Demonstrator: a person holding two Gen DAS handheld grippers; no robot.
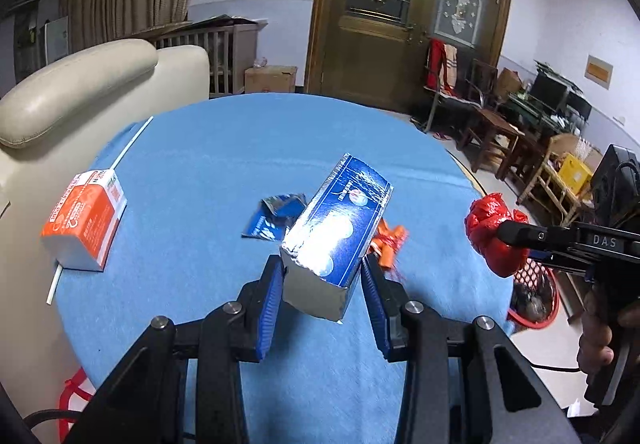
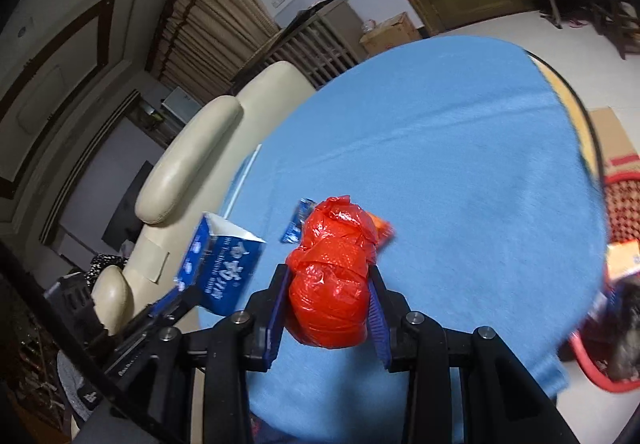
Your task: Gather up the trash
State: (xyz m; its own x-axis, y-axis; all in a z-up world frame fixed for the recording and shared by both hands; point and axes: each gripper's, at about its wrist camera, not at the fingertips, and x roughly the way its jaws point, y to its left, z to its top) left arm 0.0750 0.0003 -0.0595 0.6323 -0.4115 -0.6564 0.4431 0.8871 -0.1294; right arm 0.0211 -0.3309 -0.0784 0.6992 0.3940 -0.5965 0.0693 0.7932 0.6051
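My left gripper [image 1: 323,264] is shut on a blue and silver carton [image 1: 336,232] and holds it above the round table's blue cloth [image 1: 240,148]. The carton also shows in the right wrist view [image 2: 218,268]. My right gripper [image 2: 330,272] is shut on a crumpled red plastic bag [image 2: 332,280], seen from the left wrist view [image 1: 494,236] near the table's right edge. On the cloth lie an orange and white carton [image 1: 82,218] with a white straw, a torn blue wrapper [image 1: 272,218] and an orange wrapper [image 1: 388,240].
A red mesh basket [image 1: 534,296] holding trash stands on the floor to the right of the table; it also shows in the right wrist view [image 2: 592,356]. A cream sofa [image 1: 80,84] borders the table's left side. Chairs and clutter line the right wall.
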